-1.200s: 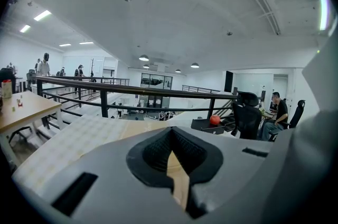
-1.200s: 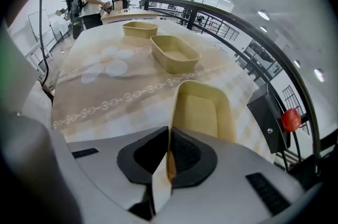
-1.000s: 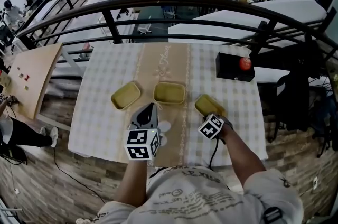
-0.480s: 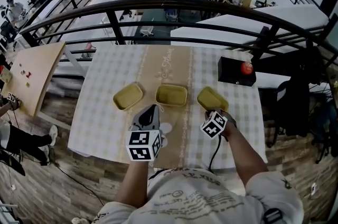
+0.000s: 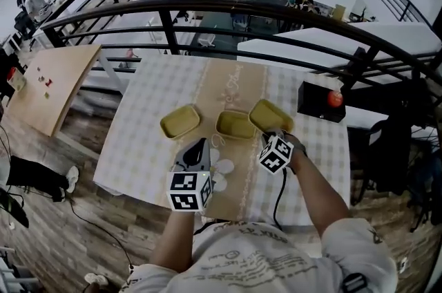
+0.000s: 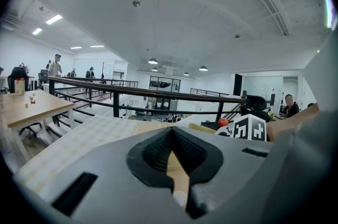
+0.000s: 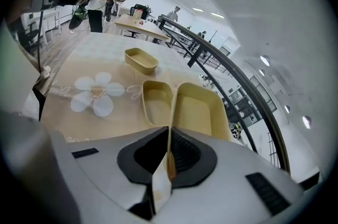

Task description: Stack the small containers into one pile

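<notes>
Three shallow yellow containers are in view. The left one (image 5: 180, 121) and the middle one (image 5: 235, 124) rest on the checked tablecloth. The third container (image 5: 271, 116) hangs tilted in the air, just right of the middle one and over its right edge. My right gripper (image 5: 275, 138) is shut on its near rim; in the right gripper view the rim of the held container (image 7: 198, 112) runs between the jaws of the right gripper (image 7: 169, 141), with the middle container (image 7: 156, 101) beside it. My left gripper (image 5: 196, 148) hovers shut and empty near the front edge, with its tips (image 6: 170, 136) together.
A black box with a red ball (image 5: 323, 101) stands at the table's far right corner. A dark railing (image 5: 207, 8) runs behind the table. A wooden table (image 5: 48, 81) stands to the left. White flowers (image 5: 219, 171) are printed on the beige runner.
My right gripper has lifted the right container off the table and carried it left, up against the middle container. The left gripper has shifted only slightly.
</notes>
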A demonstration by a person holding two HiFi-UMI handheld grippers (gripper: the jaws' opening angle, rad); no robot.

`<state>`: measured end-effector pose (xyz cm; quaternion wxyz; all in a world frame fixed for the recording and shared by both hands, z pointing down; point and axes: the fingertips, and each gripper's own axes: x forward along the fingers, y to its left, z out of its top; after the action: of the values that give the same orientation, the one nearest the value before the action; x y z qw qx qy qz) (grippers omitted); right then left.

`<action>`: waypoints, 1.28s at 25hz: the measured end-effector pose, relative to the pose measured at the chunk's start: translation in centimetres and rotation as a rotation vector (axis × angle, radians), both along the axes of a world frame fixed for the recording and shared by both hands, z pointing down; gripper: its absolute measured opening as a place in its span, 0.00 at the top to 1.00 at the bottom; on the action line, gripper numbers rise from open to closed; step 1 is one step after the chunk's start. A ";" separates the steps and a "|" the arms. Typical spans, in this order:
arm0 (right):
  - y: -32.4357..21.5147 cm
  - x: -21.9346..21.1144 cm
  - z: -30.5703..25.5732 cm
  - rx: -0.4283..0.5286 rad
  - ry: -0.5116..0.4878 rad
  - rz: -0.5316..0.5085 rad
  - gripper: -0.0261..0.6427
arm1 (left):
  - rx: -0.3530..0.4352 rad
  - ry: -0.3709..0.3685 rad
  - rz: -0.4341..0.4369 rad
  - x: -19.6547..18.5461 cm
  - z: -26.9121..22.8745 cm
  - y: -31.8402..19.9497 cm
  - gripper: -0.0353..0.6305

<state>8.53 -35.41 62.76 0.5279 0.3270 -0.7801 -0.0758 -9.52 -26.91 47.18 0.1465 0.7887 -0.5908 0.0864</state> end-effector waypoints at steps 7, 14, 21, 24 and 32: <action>-1.0 -5.3 -0.6 0.017 0.029 -0.135 0.93 | -0.007 0.000 -0.067 -3.1 0.1 1.2 0.94; -1.6 -8.9 2.0 -0.035 0.047 -0.200 0.93 | -0.022 0.000 -0.123 -5.1 0.9 2.3 0.94; -1.4 -10.2 4.0 -0.080 0.089 -0.266 0.93 | -0.041 0.001 -0.176 -6.9 1.6 3.1 0.94; -1.4 -10.3 4.4 -0.090 0.099 -0.286 0.93 | -0.048 -0.001 -0.189 -7.2 1.8 3.2 0.94; -0.8 -10.5 5.4 -0.134 0.114 -0.318 0.93 | -0.056 -0.005 -0.200 -7.2 2.0 3.1 0.94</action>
<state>-2.02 -36.22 68.18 0.5734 0.1588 -0.7940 -0.1245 -16.71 -23.79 49.21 0.1748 0.7211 -0.6645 0.0896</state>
